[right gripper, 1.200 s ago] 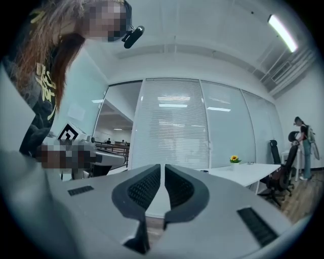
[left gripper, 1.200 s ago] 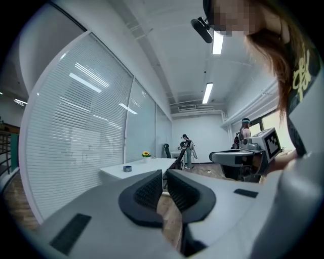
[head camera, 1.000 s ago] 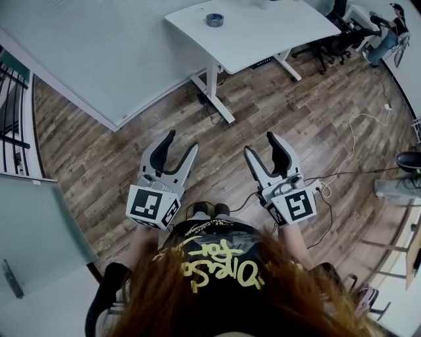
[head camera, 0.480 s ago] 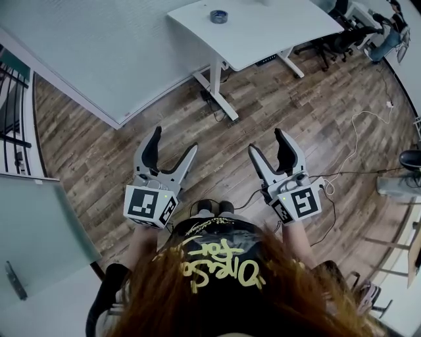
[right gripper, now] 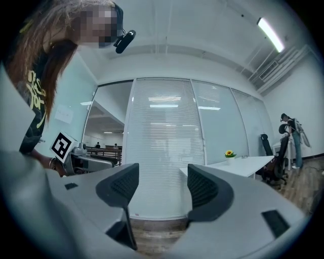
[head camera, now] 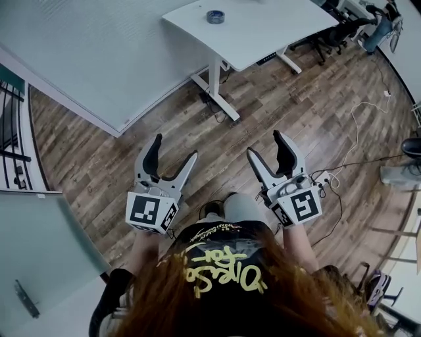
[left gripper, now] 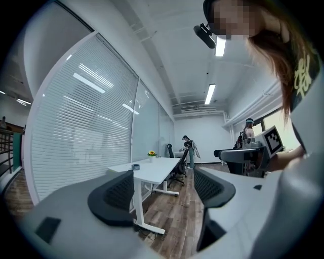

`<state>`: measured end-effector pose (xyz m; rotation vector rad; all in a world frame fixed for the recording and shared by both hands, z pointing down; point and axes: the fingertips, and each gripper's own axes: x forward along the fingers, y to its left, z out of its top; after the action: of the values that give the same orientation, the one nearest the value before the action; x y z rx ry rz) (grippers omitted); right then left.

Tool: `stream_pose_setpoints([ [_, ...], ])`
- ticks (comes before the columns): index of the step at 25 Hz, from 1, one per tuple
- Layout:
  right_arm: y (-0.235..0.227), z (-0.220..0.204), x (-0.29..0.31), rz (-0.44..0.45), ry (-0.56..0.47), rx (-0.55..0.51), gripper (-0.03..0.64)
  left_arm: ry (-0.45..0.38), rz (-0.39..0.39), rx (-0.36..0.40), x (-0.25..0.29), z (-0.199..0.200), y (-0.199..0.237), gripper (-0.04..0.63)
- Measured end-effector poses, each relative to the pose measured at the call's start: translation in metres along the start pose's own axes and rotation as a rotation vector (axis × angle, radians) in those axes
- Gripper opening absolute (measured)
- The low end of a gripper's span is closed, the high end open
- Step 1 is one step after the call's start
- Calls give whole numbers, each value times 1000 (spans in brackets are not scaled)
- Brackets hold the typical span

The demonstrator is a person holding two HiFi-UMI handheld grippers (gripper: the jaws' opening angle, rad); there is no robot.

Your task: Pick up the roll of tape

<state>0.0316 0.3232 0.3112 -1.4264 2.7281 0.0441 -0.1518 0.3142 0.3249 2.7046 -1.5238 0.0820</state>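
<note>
The roll of tape, a small dark grey ring, lies on the white desk at the far top of the head view. The left gripper view shows the tape as a tiny roll on the desk's near corner, far beyond the jaws. My left gripper and right gripper hang side by side over the wood floor, well short of the desk. Both have just been opening and now stand open, with nothing between the jaws. The left gripper faces the desk; the right gripper faces blinds.
A glass wall with white blinds runs along the left. Cables trail over the wood floor at right, and office chairs stand behind the desk. A small potted flower sits on the desk. A person stands at the far end.
Both grippers' jaws are spread wider than a second ago. Both hands have drifted a little lower in the head view, and a knee now shows between them.
</note>
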Motion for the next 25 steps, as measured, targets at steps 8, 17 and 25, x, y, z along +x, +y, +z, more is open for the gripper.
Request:
stream_pose_setpoints([
  [8, -34, -11, 14, -21, 9, -1, 284, 17, 7, -13, 30, -9, 9, 368],
  [17, -121, -21, 80, 20, -3, 13, 282, -11, 64, 9, 125, 9, 32, 368],
  [25, -207, -18, 153, 99, -4, 0, 282, -52, 147, 34, 219, 32, 58, 368],
])
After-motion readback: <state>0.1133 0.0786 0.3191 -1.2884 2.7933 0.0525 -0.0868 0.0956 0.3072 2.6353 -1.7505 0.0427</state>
